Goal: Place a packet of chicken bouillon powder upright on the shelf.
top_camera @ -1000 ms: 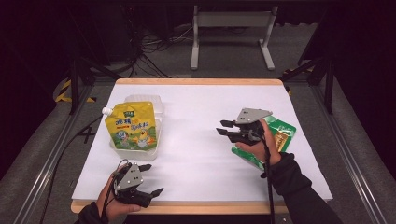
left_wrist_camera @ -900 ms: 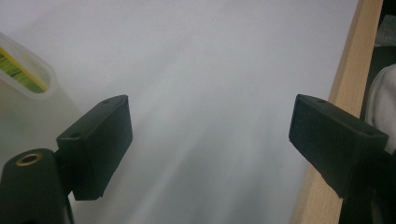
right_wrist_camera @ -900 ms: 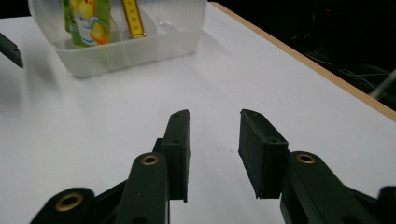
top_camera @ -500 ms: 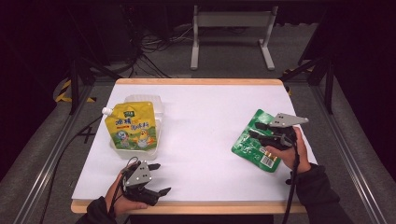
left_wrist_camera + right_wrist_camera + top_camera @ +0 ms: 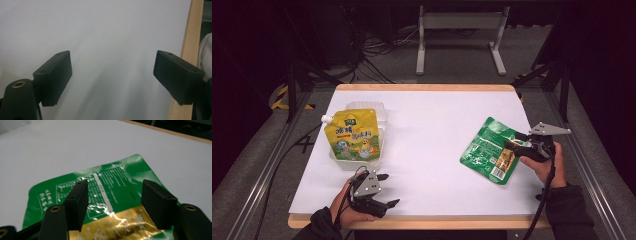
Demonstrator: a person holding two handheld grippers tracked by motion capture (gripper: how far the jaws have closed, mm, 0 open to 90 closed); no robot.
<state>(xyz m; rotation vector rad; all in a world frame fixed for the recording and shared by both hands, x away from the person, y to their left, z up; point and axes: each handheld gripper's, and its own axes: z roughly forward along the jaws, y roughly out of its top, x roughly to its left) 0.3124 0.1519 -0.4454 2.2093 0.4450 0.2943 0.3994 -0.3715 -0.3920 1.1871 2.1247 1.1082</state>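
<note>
Right gripper view: right gripper (image 5: 113,200), jaws just opening, hovers apart over flat green foil packet (image 5: 105,185); likely releasing, next withdraw clear

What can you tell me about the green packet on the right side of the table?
The green packet is a flat pouch of shiny, crinkled plastic film with white print and a gold band toward one end. It lies flat on the white table, turned at a slant, near the right edge. The right gripper hovers over its gold end; its jaws have just been opening and stand apart above the film, with nothing pinched. Whether they brush it I can't tell.
</note>
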